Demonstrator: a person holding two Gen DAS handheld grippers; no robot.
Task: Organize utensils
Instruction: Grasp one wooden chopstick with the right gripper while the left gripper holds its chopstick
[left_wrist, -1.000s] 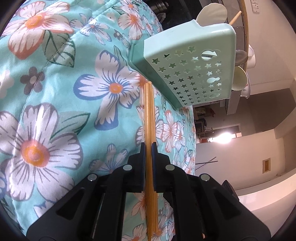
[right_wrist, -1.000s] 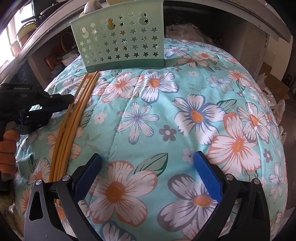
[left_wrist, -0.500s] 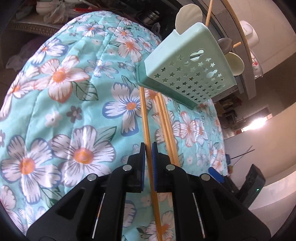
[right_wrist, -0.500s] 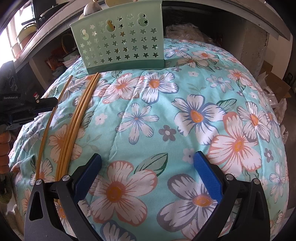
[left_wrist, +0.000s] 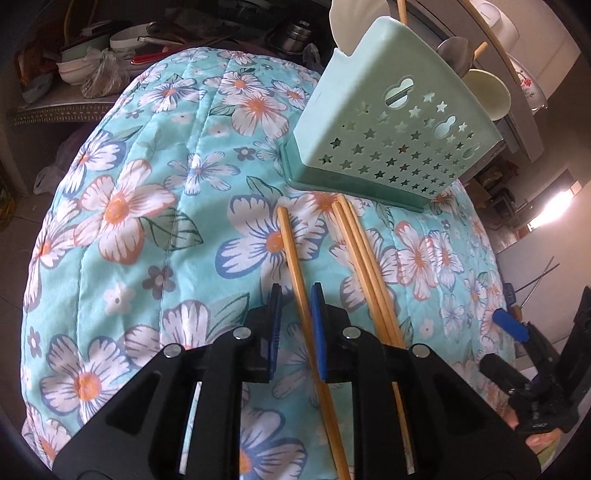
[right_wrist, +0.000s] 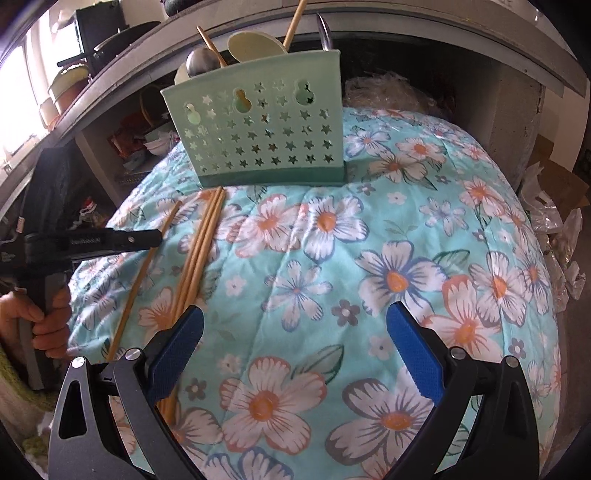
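Now the left gripper (left_wrist: 295, 314) is hovering over the flowered quilt (left_wrist: 122, 236), its jaws having just been opening; a single chopstick (left_wrist: 291, 254) is running between the blue pads (left_wrist: 317, 325), and a gap is showing on the left side of the stick, so the pads are no longer pinching it; whether the stick is still leaning on the right pad I cannot tell; three more chopsticks (left_wrist: 364, 254) are lying together just to the right of it, their far ends reaching the base of the mint-green utensil holder (left_wrist: 391, 136); the holder is standing upright at the far end of the quilt, with spoons (right_wrist: 255, 46) and other handles sticking out of its top; the right gripper (right_wrist: 295, 343) is hanging over the near part of the quilt with its jaws spread wide and nothing between them; in the right wrist view a hand (right_wrist: 44, 317) is gripping the handle of the left gripper at the left edge, and the lone chopstick is lying apart from the bundle, left of it
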